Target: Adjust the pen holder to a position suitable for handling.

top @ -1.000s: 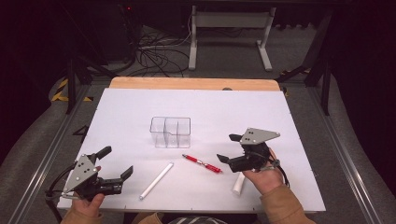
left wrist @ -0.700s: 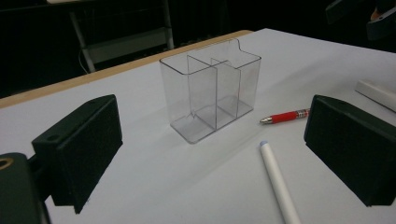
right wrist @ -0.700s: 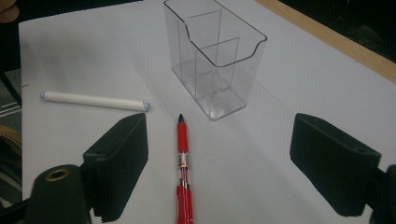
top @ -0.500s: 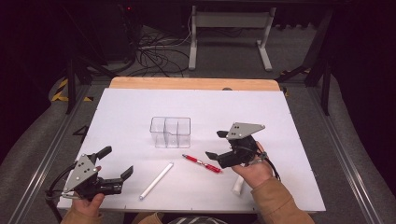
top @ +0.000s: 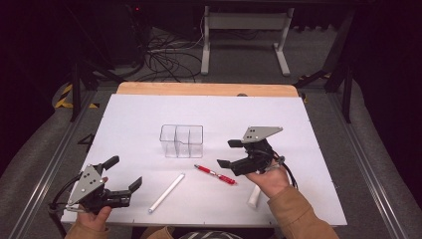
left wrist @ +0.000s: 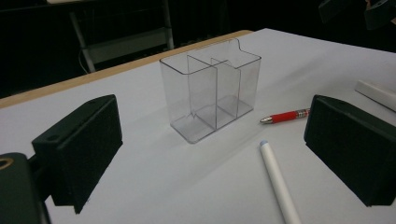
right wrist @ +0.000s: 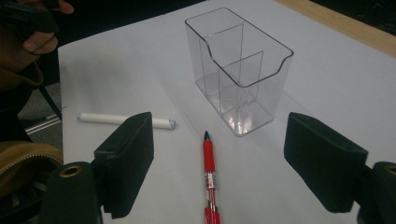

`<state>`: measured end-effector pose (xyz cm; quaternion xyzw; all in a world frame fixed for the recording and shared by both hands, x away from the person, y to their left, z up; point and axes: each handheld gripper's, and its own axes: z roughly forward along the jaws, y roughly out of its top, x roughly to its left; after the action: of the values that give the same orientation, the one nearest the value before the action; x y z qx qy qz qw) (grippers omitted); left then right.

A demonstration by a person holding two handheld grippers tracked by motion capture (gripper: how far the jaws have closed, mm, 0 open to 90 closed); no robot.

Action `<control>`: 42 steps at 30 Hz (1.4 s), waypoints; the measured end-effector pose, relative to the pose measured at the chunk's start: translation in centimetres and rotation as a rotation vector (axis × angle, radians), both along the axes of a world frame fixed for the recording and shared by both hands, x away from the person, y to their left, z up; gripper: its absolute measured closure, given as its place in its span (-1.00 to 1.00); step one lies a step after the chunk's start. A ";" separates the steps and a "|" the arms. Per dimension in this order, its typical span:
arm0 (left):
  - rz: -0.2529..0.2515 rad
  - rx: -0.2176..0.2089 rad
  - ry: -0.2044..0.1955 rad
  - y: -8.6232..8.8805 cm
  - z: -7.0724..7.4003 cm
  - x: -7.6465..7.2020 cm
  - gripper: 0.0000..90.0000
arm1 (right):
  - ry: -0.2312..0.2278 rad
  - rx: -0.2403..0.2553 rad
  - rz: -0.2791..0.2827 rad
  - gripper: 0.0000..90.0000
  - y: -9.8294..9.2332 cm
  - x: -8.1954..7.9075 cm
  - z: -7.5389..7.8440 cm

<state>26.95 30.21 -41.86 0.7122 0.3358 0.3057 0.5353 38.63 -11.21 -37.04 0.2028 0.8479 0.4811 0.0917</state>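
A clear three-compartment box [top: 181,141] stands upright mid-table, empty. A red pen [top: 215,174] lies in front of it on the right, and a white pen [top: 166,192] lies to its left. My right gripper [top: 228,153] hovers over the red pen's right end, open. Its jaws have just been closing a little, with nothing pressed between them. In the right gripper view the red pen [right wrist: 208,161] lies on the table below the gap, pointing at the box [right wrist: 238,70]. My left gripper [top: 124,172] rests open at the front left, facing the box [left wrist: 210,88].
A second white stick [top: 254,196] lies by the right wrist near the front edge. The white board [top: 298,129] ends in a wooden strip at the back. Cables and a metal stand are on the floor beyond.
The right gripper has moved left towards the red pen and its jaws have narrowed slightly. The left gripper has stayed put.
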 end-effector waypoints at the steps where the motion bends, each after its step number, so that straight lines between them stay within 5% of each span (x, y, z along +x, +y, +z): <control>1: 0.000 0.000 0.000 0.0 0.0 0.0 -0.89 | 0.007 -0.012 -0.003 -0.43 0.1 0.1 0.0; 3: 0.000 0.000 0.000 0.0 0.0 0.0 -0.89 | 0.013 -0.028 -0.008 -0.41 0.3 0.2 0.0; 9: 0.002 -0.001 -0.002 0.0 0.0 0.0 -0.89 | 0.043 -0.196 -0.004 -0.28 2.3 0.8 -0.8; 15: 0.003 -0.001 -0.002 0.0 0.0 0.0 -0.89 | 0.055 -0.308 0.020 -0.19 4.0 1.2 -2.0; 42: 0.005 -0.007 0.003 0.1 -0.1 0.1 -0.88 | 0.184 -0.532 0.031 0.25 7.5 2.7 -5.2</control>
<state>27.02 30.28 -41.93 0.7100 0.3392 0.3048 0.5367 41.34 -3.66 -42.27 0.2017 0.9522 0.2224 0.0570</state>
